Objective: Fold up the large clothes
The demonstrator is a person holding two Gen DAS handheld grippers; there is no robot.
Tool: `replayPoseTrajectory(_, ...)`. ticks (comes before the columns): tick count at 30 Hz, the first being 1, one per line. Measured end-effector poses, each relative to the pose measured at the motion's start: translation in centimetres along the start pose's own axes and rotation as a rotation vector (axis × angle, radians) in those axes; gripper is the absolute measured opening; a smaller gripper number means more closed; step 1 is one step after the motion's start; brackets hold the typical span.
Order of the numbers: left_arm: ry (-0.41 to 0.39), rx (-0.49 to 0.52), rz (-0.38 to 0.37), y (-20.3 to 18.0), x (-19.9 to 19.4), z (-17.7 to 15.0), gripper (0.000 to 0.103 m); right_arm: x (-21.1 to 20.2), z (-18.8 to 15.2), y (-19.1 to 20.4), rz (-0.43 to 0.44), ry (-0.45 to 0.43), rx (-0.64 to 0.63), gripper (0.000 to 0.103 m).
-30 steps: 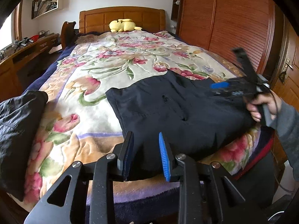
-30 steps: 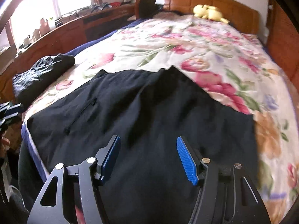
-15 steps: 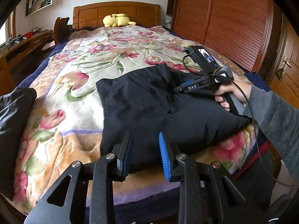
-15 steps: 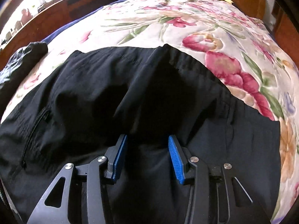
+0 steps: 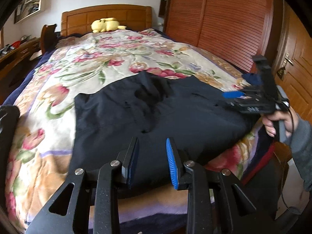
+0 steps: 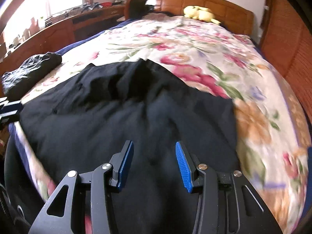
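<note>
Both of my grippers hang over the near end of the bed with nothing held between their fingers. My left gripper (image 5: 152, 160) has its blue pads parted by a moderate gap, framing the near edge of the black garment (image 5: 156, 115) without touching it as far as I can tell. My right gripper (image 6: 154, 162) stands a little wider open above the same cloth, and from the left wrist view I see it off at the right edge, gripped by my right hand (image 5: 279, 122) just past the garment's corner. The black garment lies spread across the floral blanket (image 5: 87, 68) at the foot of the bed, mostly flat, with a rumpled ridge bunched up along its far edge near the middle (the right view is blurred, so the folds there are hard to read). A second dark bundle of clothing (image 6: 31, 72) sits apart on the blanket's left side. A yellow plush toy (image 5: 106, 24) rests against the wooden headboard (image 5: 81, 17).
</note>
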State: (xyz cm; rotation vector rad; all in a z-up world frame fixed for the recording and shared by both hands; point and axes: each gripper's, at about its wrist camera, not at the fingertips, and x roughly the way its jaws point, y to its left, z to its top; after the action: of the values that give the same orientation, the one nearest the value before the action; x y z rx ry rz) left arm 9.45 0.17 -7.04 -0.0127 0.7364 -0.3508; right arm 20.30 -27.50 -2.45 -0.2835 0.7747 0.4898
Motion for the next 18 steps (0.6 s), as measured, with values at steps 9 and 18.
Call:
replayPoseTrajectory(9, 0.053, 0.050, -0.051, -3.8, 2.6, 0.1, 0.030, -5.0, -5.5, -2.1, -0.095, -0.014, 0.055, 0.046)
replayPoseTrajectory(18, 0.118, 0.057, -0.050, -4.6, 5.3, -0.9, 0.030, -6.8, -7.8, -2.9, -0.106, -0.029, 0.094, 0.048)
